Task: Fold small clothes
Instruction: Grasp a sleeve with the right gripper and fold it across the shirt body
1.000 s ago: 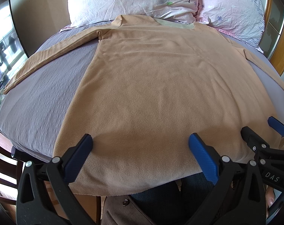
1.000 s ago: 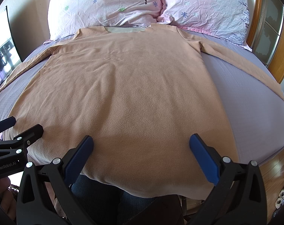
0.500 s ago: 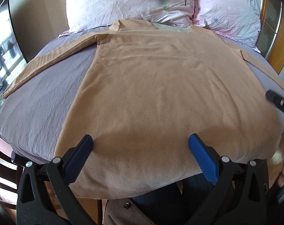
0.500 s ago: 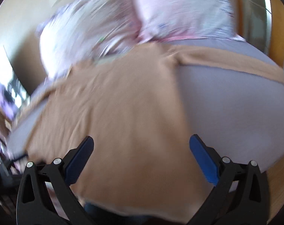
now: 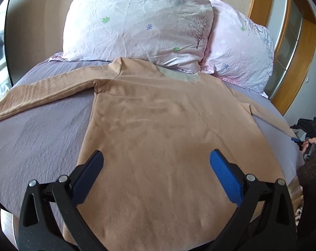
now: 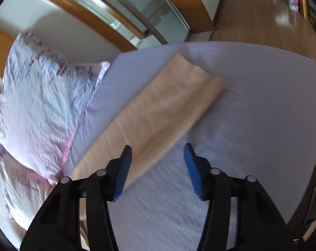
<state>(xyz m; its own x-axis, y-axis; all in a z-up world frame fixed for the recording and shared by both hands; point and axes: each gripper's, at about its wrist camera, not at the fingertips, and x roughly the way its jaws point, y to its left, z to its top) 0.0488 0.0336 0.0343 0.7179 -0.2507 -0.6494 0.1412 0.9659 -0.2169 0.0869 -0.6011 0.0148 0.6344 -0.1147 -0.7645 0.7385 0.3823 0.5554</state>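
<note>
A tan long-sleeved shirt (image 5: 158, 125) lies spread flat, front down or up cannot be told, on a bed covered with a lavender sheet (image 5: 38, 129). Its neckline (image 5: 178, 75) points to the far end, touching two floral pillows (image 5: 137, 25), and its hem hangs just over the near edge of the mattress. One sleeve (image 5: 43, 92) stretches out to the far left across the sheet; the other sleeve (image 6: 158, 113) runs out to the right.

The left gripper (image 5: 155, 175) hovers low over the near part of the shirt's body, pointing toward the pillows. Its two blue-padded fingers (image 5: 224, 175) stand wide apart with nothing between them, the left one over the shirt's left edge and the right one over the middle of the fabric.

The right gripper (image 6: 158, 167) is off at the right side of the bed, tilted and pointing along the right sleeve toward its cuff (image 6: 203, 77). Its fingers are spread apart and hold nothing; the sleeve's near edge lies just beneath the left finger (image 6: 122, 171), while the right finger sits over bare sheet. In the left wrist view this gripper appears small at the far right edge, gripped by a hand (image 5: 310, 143).

Beyond the bed are a wooden-framed glass door (image 6: 137, 12) and a wooden floor (image 6: 262, 10).
</note>
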